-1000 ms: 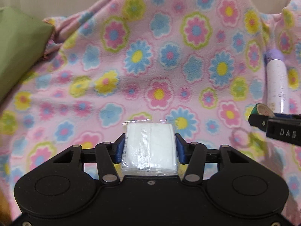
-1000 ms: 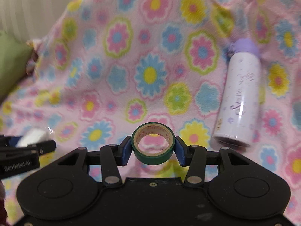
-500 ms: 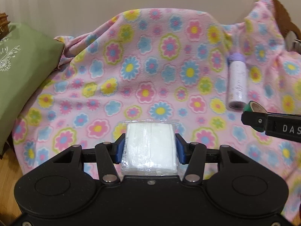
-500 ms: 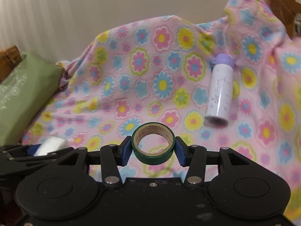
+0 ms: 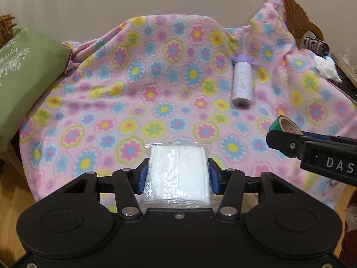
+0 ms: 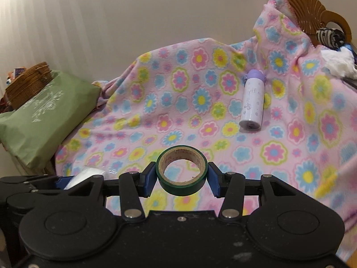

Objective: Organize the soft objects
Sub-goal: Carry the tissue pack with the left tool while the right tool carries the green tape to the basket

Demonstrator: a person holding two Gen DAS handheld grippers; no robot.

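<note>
My left gripper (image 5: 178, 174) is shut on a white tissue pack in clear wrap (image 5: 178, 174), held in the air in front of the pink flowered blanket (image 5: 156, 89). My right gripper (image 6: 181, 174) is shut on a green tape roll (image 6: 181, 183), also lifted clear of the blanket (image 6: 178, 100). The right gripper shows at the right of the left wrist view with the tape roll (image 5: 284, 125). The left gripper with the tissue pack (image 6: 84, 175) shows at the lower left of the right wrist view.
A white bottle with a purple cap (image 5: 242, 82) (image 6: 253, 102) lies on the blanket's right side. A green cushion (image 5: 24, 78) (image 6: 42, 116) and a wicker basket (image 6: 29, 84) are at the left. A carved wooden chair back (image 6: 316, 17), striped cloth and white fluff are far right.
Both grippers have pulled back and up from the blanket with their loads still held. The whole blanket, cushion and wall have come into view.
</note>
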